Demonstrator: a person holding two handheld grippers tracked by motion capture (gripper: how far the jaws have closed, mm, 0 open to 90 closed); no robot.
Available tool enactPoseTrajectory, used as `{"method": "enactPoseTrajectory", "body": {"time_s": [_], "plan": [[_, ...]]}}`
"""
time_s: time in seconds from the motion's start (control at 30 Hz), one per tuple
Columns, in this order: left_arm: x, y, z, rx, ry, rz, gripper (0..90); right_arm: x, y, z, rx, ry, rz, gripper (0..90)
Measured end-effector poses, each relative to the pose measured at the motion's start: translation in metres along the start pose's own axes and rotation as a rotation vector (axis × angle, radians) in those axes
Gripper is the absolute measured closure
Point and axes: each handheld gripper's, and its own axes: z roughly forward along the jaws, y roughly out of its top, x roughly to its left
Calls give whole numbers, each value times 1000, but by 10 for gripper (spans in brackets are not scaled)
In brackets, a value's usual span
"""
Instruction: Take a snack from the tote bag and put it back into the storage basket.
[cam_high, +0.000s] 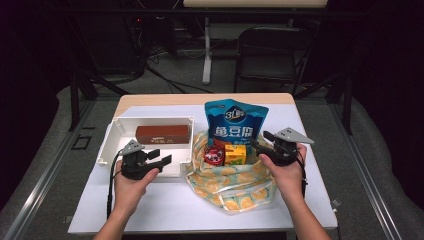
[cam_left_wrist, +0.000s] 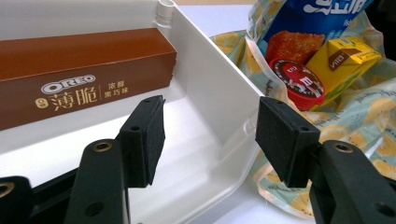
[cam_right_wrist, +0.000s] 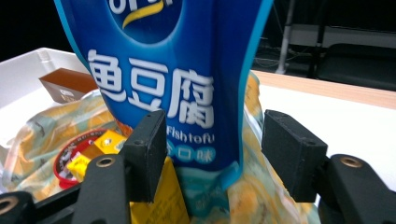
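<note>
we see a dark room behind the surface (cam_high: 150, 102) — a black folding chair (cam_high: 270, 55), a white desk leg (cam_high: 206, 50), grey floor (cam_high: 175, 80).

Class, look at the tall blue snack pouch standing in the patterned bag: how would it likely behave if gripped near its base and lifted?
The blue snack pouch is probably light and puffy, since it stands tall unaided. Its glossy film may slip or crumple between the right gripper jaws, which stand open around its lower edge. Gripped low, its wide top would likely flop or tip.

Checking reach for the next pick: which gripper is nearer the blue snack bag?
Right. The right gripper sits just beside the blue snack bag, jaws open toward it. The left gripper is over the white bin, across the patterned bag.
</note>
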Motion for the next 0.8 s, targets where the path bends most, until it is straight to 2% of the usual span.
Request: {"method": "enactPoseTrajectory", "body": {"time_s": [0.13,0.3,0.43,0.57,0.63,0.73,0.8], "plan": [[-1,-1,-1,-5,-4,6,427,-1,5,7,-18,1,-20,380],[-1,-2,0,5,-11,6,428,0,9,16,-9,18,-37,375],[0,-3,0,4,-16,-2,429,-1,11,23,24,59,-22,315],[0,-3,0,8,-17,5,430,-3,14,27,15,93,-5,299],[0,-3,0,6,-16,5,431,-4,15,30,27,100,-21,277],[1,-4,1,4,-16,5,434,-3,16,36,49,122,-21,239],[1,-4,0,5,-17,3,435,-2,17,39,45,130,-32,238]]}}
